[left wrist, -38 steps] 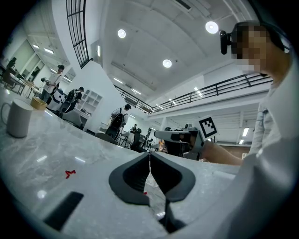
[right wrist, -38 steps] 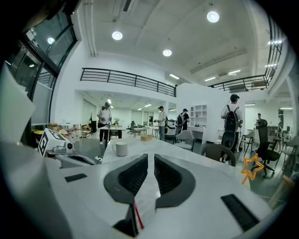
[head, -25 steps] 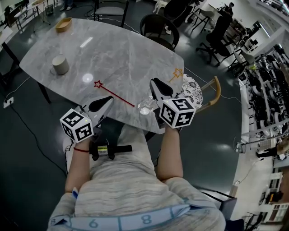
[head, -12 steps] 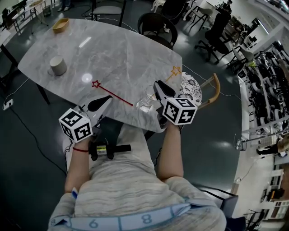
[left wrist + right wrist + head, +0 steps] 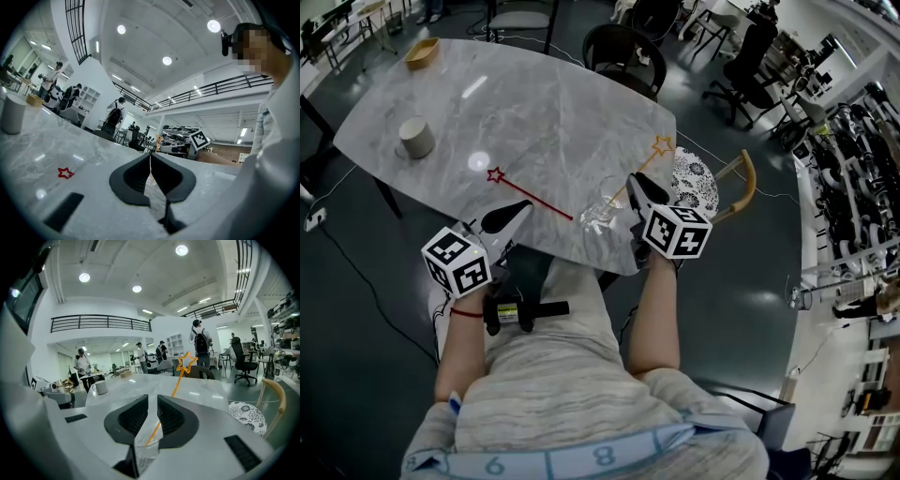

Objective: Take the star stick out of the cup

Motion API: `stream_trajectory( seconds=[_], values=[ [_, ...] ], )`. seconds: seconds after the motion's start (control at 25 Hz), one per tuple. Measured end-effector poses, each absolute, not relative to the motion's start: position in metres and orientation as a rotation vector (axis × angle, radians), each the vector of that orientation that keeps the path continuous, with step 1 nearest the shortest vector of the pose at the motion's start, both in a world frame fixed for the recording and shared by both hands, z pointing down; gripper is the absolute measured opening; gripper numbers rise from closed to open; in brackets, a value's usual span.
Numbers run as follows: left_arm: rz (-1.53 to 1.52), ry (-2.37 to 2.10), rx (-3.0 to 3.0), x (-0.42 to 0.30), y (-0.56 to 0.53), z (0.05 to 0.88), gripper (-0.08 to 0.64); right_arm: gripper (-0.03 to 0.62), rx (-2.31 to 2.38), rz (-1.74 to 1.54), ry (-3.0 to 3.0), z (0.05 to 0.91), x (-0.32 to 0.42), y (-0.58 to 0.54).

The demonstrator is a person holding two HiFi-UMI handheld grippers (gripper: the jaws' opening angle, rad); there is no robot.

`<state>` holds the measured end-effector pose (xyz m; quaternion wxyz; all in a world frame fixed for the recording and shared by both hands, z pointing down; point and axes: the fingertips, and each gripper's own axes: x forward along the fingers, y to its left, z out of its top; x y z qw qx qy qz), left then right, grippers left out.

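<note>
Near the table's (image 5: 534, 112) front edge, close to me, the orange star stick (image 5: 177, 380) leans in the clear cup (image 5: 146, 452), with its star up high and pointing away from me. My right gripper (image 5: 153, 396) is just beside the cup. Its jaws are a little bit apart and hold nothing. The stick shows low in the gap and then goes behind the right-hand jaw.

I think the job now is to grab the stick. I should get both jaws around it above the cup's rim, squeeze softly, and pull up along its lean. The cup looks light and could tip over.

My left gripper (image 5: 150, 154) waits low at the table's edge, jaws pressed together, empty. It could steady the cup. A red star stick (image 5: 534, 197) lies flat on the table. A mug (image 5: 416, 138) stands far off.

A blue strip (image 5: 548, 461) at my waist shows "6" and "8". I can read nothing else.
</note>
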<state>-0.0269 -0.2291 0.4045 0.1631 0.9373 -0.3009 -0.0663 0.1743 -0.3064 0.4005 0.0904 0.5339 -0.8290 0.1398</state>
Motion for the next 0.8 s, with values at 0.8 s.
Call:
stream_trajectory(
  seconds=[0.8],
  values=[
    [-0.167, -0.853, 2.668, -0.021, -0.233, 0.408, 0.018, 0.025, 1.630, 0.604, -2.432, 0.429, 0.194, -0.333]
  ],
)
